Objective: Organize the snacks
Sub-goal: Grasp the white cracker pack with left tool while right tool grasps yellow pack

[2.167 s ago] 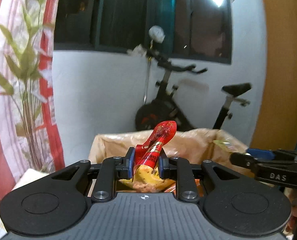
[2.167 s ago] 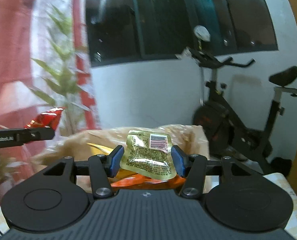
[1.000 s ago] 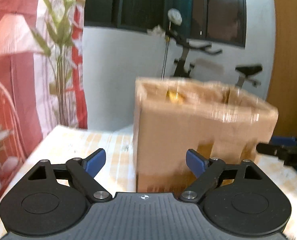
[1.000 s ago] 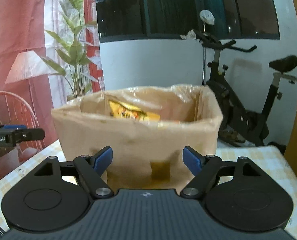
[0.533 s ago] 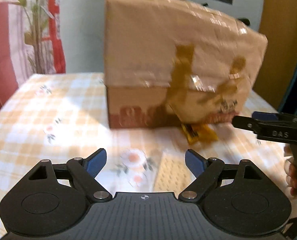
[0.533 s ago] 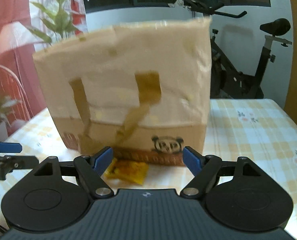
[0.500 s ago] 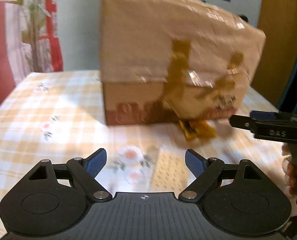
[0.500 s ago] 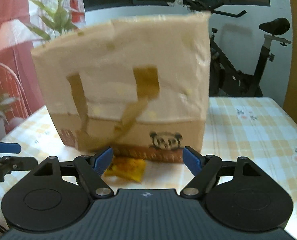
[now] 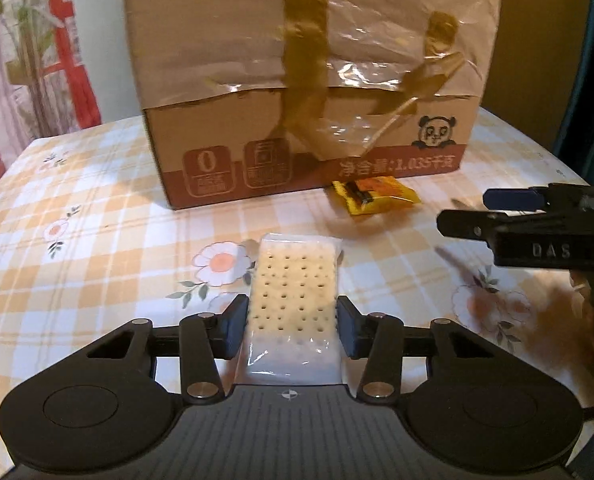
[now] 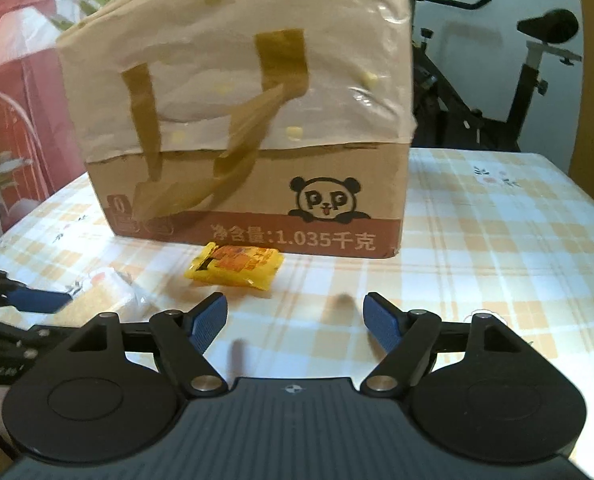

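The left gripper (image 9: 293, 330) sits low in the left wrist view with a clear-wrapped cracker packet (image 9: 295, 280) lying lengthwise between its blue pads; the jaws have just been closing in on it, and the pads now stand right at the packet's edges, though whether they truly press it I cannot tell. The packet rests on the checked, flower-printed tablecloth (image 9: 97, 240), its far end pointing up toward the cardboard box (image 9: 297, 80) that fills the upper middle of the frame, patched with brown tape and clear plastic, a panda printed at its lower right corner. Just in front of the box, right of centre, lies a small yellow snack pouch (image 9: 375, 196), flat on the cloth and apart from the crackers. At the right edge the right gripper (image 9: 537, 228) reaches in sideways. In the right wrist view that gripper (image 10: 295, 322) is spread wide with nothing between its pads, bare cloth under it; the yellow pouch (image 10: 235, 266) lies just above and left of its fingers, close against the foot of the box (image 10: 237, 100). An exercise bike (image 10: 497, 80) stands at the upper right behind the table.
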